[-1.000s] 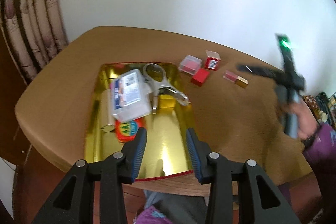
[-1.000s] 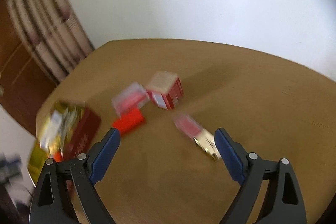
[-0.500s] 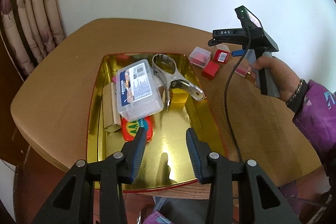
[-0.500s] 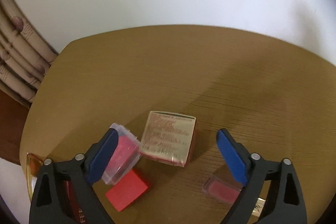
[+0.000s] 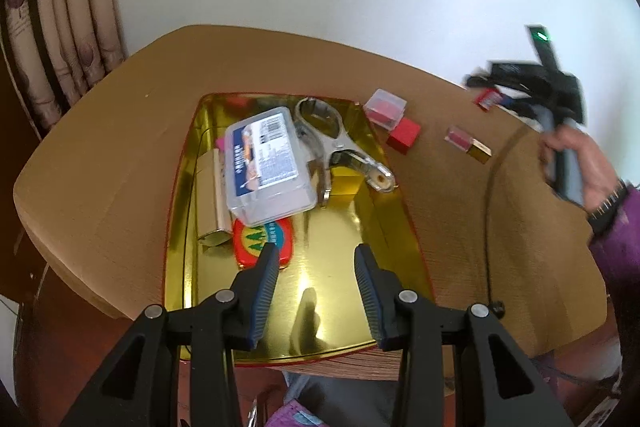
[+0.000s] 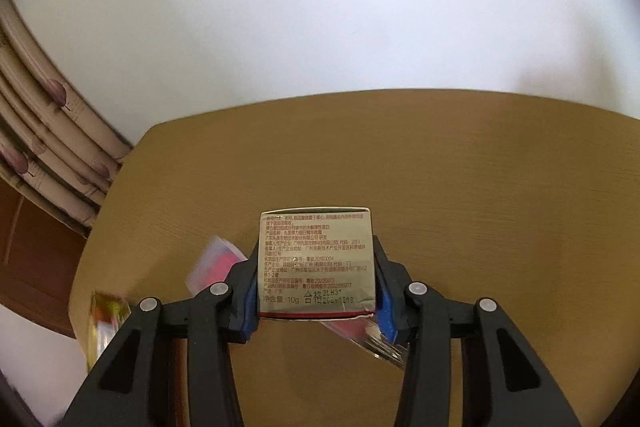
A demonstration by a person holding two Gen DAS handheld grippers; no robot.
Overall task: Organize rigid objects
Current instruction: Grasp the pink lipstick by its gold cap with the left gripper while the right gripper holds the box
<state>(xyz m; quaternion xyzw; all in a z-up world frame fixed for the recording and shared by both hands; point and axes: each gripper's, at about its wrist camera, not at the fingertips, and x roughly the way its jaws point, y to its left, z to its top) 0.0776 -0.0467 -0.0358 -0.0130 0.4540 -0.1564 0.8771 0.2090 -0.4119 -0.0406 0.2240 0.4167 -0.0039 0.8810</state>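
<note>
- Right now, from my left wrist view, the left gripper [image 5: 316,267] hangs over the near end of the gold tray [image 5: 384,235]; its fingers [image 5: 266,277] stand partly spread with nothing between them.
- Inside the gold tray, nearest those fingers, I see a red oval tin [image 5: 276,239]. Just past it a clear plastic case [image 5: 266,167] lies across a gold carton [image 5: 210,203].
- Toward the tray's far right corner a metal clamp tool [image 5: 340,147] rests over a small gold box [image 5: 346,185].
- Just beyond the tray's far right corner, on the counter [image 5: 100,163], a clear-lidded pink box [image 5: 386,107] sits touching a red block [image 5: 404,137].
- Farther right of the tray lies a pink and gold lipstick [image 5: 468,145].
- Well right of the tray, a hand [image 5: 580,163] in a purple sleeve grips the right gripper's handle; that view is blurred.
- In my right wrist view, the right gripper [image 6: 316,275] is closing its fingers [image 6: 386,301] on the red and gold printed box [image 6: 318,263]. The blue pads sit against both of the box's sides.
- That box appears raised off the counter, since the lipstick and the pink box show blurred beneath it.
- On the far left of this view, the tray's edge is a gold smear.
</note>
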